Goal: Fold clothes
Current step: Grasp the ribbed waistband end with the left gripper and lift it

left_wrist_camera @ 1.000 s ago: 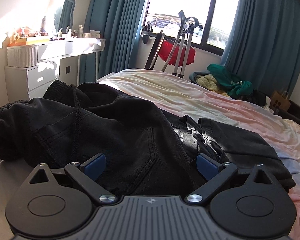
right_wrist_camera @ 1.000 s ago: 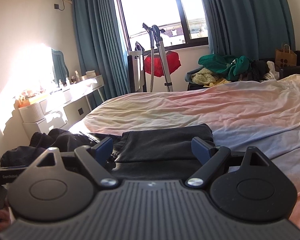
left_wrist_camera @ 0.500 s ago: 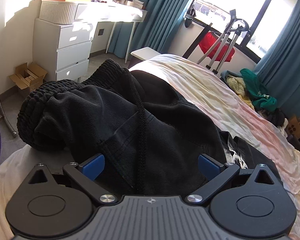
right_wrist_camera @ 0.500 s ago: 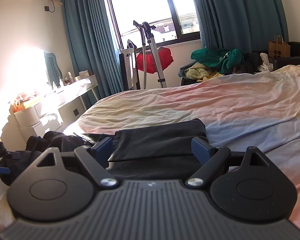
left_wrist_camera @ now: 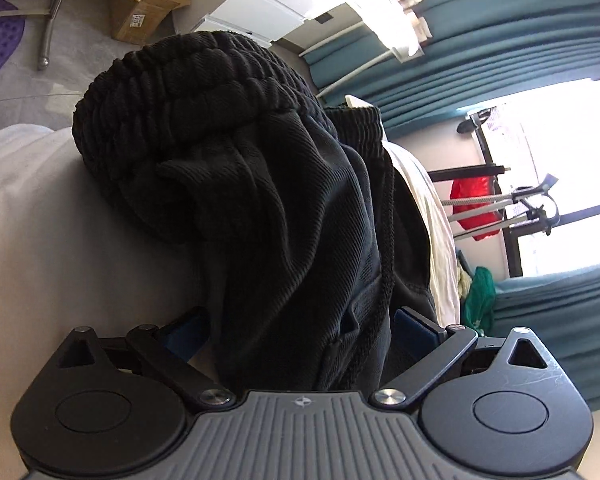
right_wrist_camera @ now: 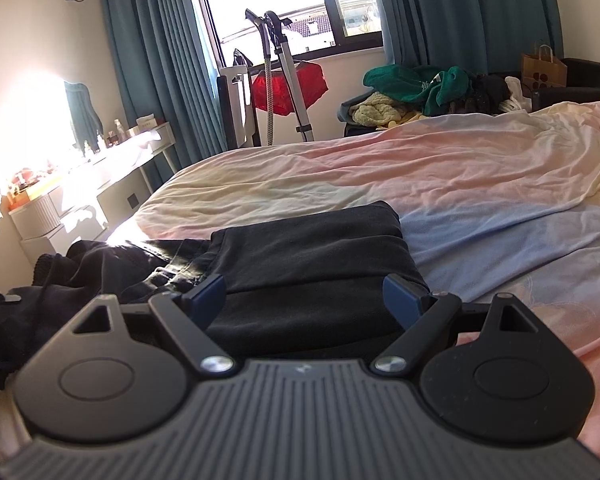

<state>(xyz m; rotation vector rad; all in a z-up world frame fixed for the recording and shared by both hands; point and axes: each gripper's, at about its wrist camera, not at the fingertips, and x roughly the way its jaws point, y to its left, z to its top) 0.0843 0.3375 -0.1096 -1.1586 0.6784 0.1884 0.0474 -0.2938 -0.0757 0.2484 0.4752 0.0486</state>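
Black pants [left_wrist_camera: 284, 208] fill the middle of the frame, bunched between the left hand-held gripper [left_wrist_camera: 300, 332]'s wide-apart pads. Right hand-held gripper [right_wrist_camera: 306, 300], also spread wide, hovers over a folded dark garment [right_wrist_camera: 312, 256] lower center on the bed [right_wrist_camera: 480, 184].

Black hand-held gripper [right_wrist_camera: 304, 304], blue pads [right_wrist_camera: 400, 294]
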